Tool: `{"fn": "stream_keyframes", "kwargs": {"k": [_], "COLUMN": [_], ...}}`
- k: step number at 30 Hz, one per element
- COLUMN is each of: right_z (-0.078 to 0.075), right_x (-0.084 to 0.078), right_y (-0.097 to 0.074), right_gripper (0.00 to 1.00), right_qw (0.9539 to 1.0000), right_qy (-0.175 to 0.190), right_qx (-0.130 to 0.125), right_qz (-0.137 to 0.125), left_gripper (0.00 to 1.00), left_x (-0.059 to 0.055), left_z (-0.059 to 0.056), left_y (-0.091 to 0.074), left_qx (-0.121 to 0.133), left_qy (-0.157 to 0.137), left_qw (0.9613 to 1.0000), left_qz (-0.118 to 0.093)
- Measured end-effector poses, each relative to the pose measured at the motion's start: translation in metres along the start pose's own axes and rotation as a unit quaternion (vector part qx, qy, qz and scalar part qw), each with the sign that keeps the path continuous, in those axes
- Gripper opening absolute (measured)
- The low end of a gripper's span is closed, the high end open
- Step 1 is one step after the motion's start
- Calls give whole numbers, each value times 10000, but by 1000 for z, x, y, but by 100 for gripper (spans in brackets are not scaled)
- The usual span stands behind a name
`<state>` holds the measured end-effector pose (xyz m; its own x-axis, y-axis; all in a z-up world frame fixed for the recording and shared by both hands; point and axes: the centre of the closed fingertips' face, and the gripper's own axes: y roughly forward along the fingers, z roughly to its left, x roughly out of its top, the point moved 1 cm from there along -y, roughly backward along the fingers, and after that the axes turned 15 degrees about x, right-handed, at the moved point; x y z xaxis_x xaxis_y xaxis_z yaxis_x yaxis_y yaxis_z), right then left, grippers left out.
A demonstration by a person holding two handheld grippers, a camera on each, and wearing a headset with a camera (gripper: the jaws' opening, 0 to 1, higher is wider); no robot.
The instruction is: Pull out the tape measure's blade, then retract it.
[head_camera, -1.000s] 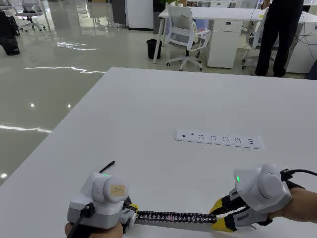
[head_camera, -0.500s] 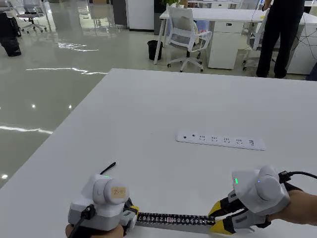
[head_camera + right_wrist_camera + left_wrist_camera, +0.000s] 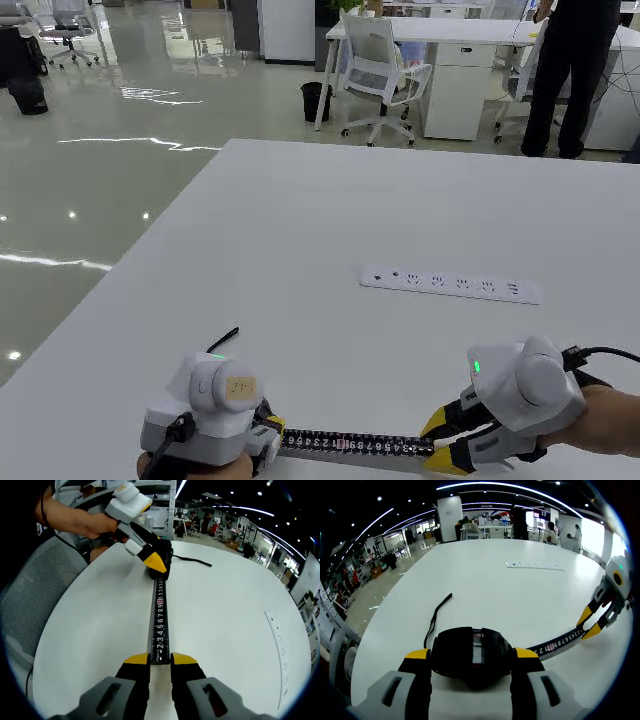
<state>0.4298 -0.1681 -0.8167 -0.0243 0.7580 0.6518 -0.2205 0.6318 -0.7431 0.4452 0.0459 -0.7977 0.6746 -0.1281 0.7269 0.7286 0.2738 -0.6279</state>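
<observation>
Office workbench: at the near edge of the white table (image 3: 330, 220), your left tongs (image 3: 262, 436) are clamped on the black body of the tape measure (image 3: 471, 652), with one yellow tip pressed against each side of it. A thin black strap (image 3: 222, 338) lies loose on the table just beyond the tape measure, trailing away from you.

From the tape measure the blade (image 3: 355, 441) runs out to the right, straight and low over the table, with its numbers facing up. Whether it touches the surface cannot be told.

Your right tongs (image 3: 440, 442) are closed on the blade's free end, which is caught between their two yellow tips. A green light glows on top of the right tongs' white housing, and your hand wraps the grip behind it.

Farther back on the table, well apart from both tongs, a white power strip (image 3: 450, 285) lies flat on the right half. Beyond the table, across a glossy floor, a white office chair (image 3: 375, 70) stands at another desk. To its right a person (image 3: 565, 70) in dark clothes stands facing away.
</observation>
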Motion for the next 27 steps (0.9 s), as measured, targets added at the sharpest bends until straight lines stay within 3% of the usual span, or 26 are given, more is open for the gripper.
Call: {"fn": "stream_keyframes", "kwargs": {"k": [27], "right_z": [2], "right_x": [4], "right_y": [0], "right_gripper": [15], "right_qw": [10000], "right_qy": [-24], "right_qx": [20], "right_qz": [-23], "left_gripper": [60], "left_x": [0], "left_z": [0], "left_y": [0], "left_qx": [-21], "left_qy": [49], "left_qw": [10000], "left_qz": [18]}}
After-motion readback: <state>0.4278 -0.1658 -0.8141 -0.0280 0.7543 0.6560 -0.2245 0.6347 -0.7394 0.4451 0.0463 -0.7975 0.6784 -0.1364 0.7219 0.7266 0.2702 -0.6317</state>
